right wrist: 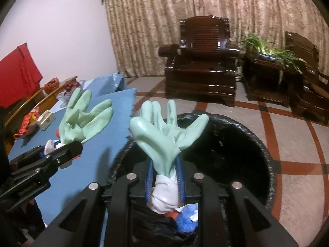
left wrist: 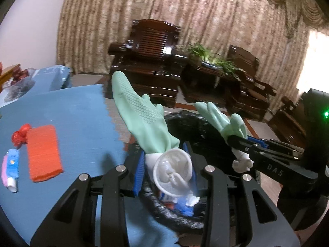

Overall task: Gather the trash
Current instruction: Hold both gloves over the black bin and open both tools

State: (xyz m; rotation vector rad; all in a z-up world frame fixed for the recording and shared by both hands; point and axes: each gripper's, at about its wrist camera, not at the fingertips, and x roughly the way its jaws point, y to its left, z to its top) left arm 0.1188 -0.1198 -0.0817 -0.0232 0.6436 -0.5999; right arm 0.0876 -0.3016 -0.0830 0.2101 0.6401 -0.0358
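Held upright by the cuffs, each rubber glove [left wrist: 141, 117] [right wrist: 164, 129] pinched in closed jaws directly above the black-lined trash bin [right wrist: 236, 144].

Black linkages, silver screws, blue jaws

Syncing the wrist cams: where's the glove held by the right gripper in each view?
Left wrist: the right gripper's glove sits right of centre, clamped by the right gripper coming in from the right edge.
Right wrist: same glove stands at centre, rising between the blue pads.
Shared landmark: the black bin beneath it.
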